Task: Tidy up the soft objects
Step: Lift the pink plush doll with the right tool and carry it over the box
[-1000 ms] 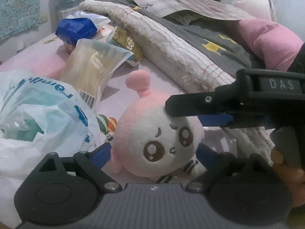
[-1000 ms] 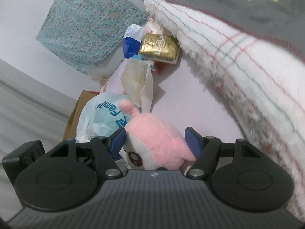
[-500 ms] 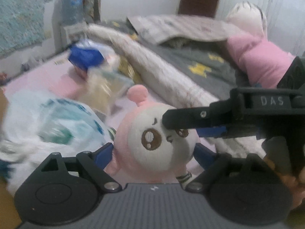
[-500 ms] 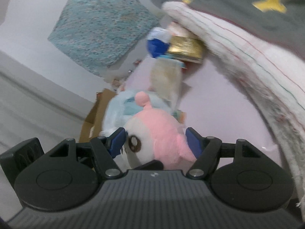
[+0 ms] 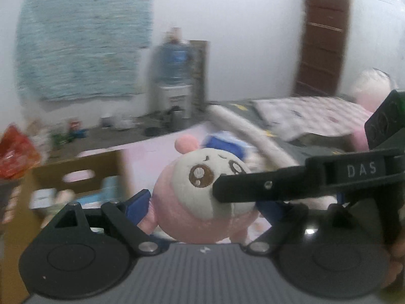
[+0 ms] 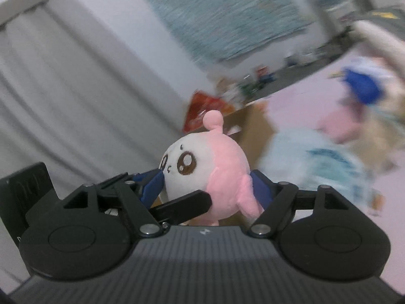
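I now hold the pink-and-white plush toy (image 5: pixel 202 197) well above the pink bed (image 6: pixel 303 106), where it lay a second ago. My left gripper (image 5: pixel 202 205) and right gripper (image 6: pixel 205 185) both clamp it; the right's jaws have just widened slightly.

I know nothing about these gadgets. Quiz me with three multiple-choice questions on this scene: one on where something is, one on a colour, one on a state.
1. Where is the plush toy?
A. in the cardboard box
B. between both hand-held grippers
C. on the floor

2. What colour is the knob on its head?
A. pink
B. green
C. black

3. The toy is:
A. lying on the bed
B. lifted off the bed
C. wrapped in a bag

Answers: B, the left hand-held gripper and the right hand-held gripper flank it; A, the knob is pink; B, wall and box show behind it.
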A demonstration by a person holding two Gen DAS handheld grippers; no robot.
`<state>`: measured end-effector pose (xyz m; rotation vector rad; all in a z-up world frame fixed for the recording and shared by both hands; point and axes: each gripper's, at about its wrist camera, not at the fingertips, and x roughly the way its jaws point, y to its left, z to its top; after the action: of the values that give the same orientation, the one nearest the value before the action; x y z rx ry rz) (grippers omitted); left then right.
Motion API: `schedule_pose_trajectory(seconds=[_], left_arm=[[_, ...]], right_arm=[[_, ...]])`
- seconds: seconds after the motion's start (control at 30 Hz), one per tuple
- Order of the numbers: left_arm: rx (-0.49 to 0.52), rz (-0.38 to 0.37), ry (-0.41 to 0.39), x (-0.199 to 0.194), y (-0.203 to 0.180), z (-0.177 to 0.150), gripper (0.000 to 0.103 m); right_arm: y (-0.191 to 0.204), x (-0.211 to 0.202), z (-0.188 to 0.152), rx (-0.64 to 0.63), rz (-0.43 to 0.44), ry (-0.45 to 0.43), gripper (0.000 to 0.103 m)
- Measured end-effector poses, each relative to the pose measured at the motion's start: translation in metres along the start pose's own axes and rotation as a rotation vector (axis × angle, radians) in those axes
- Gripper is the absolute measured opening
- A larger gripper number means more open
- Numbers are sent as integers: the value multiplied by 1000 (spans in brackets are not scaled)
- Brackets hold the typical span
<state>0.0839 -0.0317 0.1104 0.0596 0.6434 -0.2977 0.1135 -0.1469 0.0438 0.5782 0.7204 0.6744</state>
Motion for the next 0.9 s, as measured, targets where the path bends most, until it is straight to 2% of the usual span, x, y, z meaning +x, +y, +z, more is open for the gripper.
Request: schedule_pose_trajectory(seconds=[0.23,0.43,0.47,0.53,0.6,0.7,0.9], left_arm=[[-151,143,89,-2,112,-7,92],[-241,192,194,28,196,-28,90],[-234,194,209,37,203,-31,88],[-213,248,254,54,215,-38,88],[-159,279,287,70,223,-45,87],[-141,297,319,88,230,-53,82],[-174,294,330,109,248,-59,78]], right_arm=[[56,139,20,-35,87,222,77],[73,244,15,19,61,380,77],[71,262,13,45,52,410,76],[66,292,3,110,57,480,76],[63,316,-8,136,28,510,76],[52,344,-14,158,-33,525,76],[14,368,-28,338,-43,517,76]])
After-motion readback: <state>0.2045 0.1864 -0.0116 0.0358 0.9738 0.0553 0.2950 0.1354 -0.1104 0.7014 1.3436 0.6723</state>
